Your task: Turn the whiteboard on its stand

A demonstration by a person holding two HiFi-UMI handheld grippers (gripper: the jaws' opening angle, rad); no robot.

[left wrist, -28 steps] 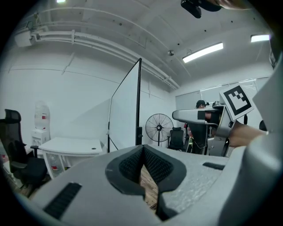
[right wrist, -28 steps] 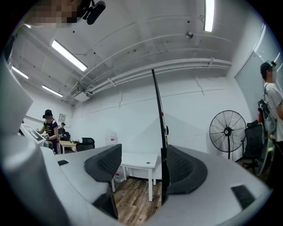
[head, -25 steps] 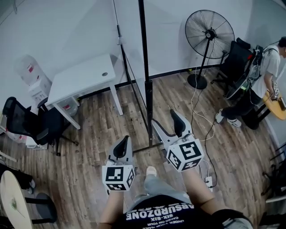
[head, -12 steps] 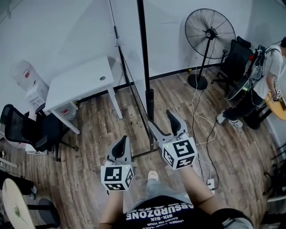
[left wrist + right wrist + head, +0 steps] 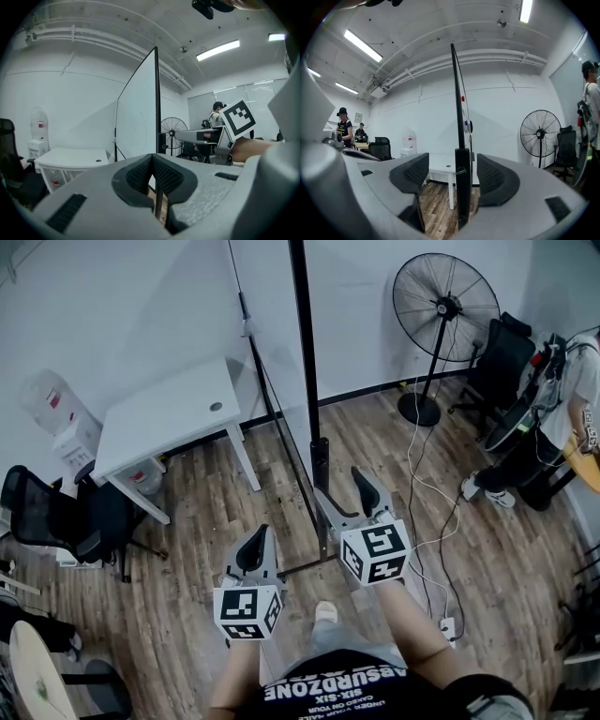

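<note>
Two right gripper (image 5: 339, 488) jaws flank whiteboard (image 5: 302, 352) edge, apparently clear.

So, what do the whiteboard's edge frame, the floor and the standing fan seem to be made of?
Whiteboard frame: probably metal with a matte black coating, judging by its thin, straight profile; plastic is possible.
Floor: wood-look planks with brown grain and visible seams; real wood or laminate cannot be told.
Fan: a dark guard of thin wires, likely painted metal.
</note>
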